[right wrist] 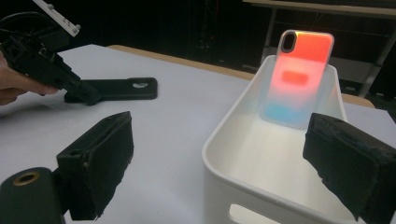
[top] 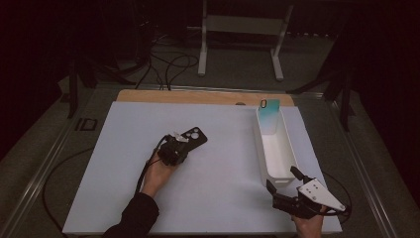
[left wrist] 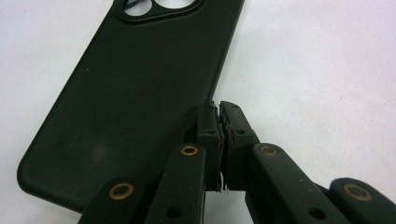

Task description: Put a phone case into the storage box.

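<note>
Black phone case [left wrist: 126,102]: flat on the white table [top: 119,198], camera hole pointing to about 1 o'clock in the high view, a bit left of the middle.

Left gripper [left wrist: 219,116]: jaws pressed together, tips right at the long edge of the black phone case. Pinching the thin edge or just touching beside it, hard to tell from this close view. Placed low at the rim, likely because a flat case can only be picked up by its edge.

Left hand [top: 159,173]: coming in from about 7 o'clock of the case, holding the gripper low over the table.

Right gripper [right wrist: 219,163]: jaws spread wide, nothing between them. Waiting at about 6 o'clock of the white bin [top: 283,171], near the table's front edge. Maybe kept there to help steady the bin or take the case next.

White bin: long and narrow, on the right side of the table, running from 6 to 12 o'clock.

Colorful phone case [right wrist: 299,77]: standing up inside the bin, leaning on the far wall at 12 o'clock. Propped that way so more cases fit in front of it.

Likely job: black phone case into the bin beside the colorful one. Not yet lifted.
</note>
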`<state>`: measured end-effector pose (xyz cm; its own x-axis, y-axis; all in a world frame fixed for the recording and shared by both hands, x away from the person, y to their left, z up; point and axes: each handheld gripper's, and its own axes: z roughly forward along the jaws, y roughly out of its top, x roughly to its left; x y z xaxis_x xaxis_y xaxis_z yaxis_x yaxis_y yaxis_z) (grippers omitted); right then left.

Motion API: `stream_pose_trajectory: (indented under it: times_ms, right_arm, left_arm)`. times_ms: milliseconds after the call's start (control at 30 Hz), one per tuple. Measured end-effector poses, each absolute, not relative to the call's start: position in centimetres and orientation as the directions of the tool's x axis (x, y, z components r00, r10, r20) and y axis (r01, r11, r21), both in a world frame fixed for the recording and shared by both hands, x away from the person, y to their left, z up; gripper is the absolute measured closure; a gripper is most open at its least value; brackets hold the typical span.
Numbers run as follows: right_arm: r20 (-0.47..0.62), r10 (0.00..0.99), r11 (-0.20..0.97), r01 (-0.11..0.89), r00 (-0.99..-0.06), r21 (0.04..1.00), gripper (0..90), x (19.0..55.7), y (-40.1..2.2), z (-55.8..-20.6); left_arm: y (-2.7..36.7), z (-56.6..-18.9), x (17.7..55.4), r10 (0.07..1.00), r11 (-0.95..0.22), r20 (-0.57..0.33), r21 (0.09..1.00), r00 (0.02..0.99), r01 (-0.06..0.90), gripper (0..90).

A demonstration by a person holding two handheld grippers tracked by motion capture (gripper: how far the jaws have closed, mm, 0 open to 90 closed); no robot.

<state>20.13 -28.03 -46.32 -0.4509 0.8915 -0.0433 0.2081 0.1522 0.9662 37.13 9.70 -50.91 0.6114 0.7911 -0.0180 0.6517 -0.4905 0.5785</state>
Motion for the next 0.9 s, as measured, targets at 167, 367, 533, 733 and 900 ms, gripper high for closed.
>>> stream_pose_trajectory:
  times_ms: [167,367,533,733,900]
  right_arm:
    - [-0.040,0.892,0.149,0.211,-0.450,0.966,8.8,20.2,-28.2,-46.3]
    - [-0.045,0.890,0.155,0.209,-0.454,0.965,8.8,20.1,-28.1,-46.4]
    - [-0.043,0.888,0.154,0.210,-0.457,0.965,8.8,20.2,-28.1,-46.4]
    - [-0.043,0.886,0.155,0.209,-0.461,0.966,8.8,20.2,-28.0,-46.4]
    - [-0.040,0.885,0.154,0.210,-0.464,0.966,8.8,20.3,-27.9,-46.5]
  left_arm:
    - [10.0,-49.8,36.2,0.765,-0.465,-0.046,0.651,0.642,0.600,74.4]
    - [12.1,-46.8,33.9,0.790,-0.334,-0.049,0.801,0.611,0.496,54.9]
    - [15.6,-44.8,31.3,0.825,-0.260,-0.021,0.873,0.565,0.413,34.1]
    - [18.7,-44.4,29.3,0.848,-0.237,0.000,0.894,0.529,0.380,19.0]
    - [22.2,-44.8,27.0,0.865,-0.185,-0.020,0.916,0.502,0.355,4.0]
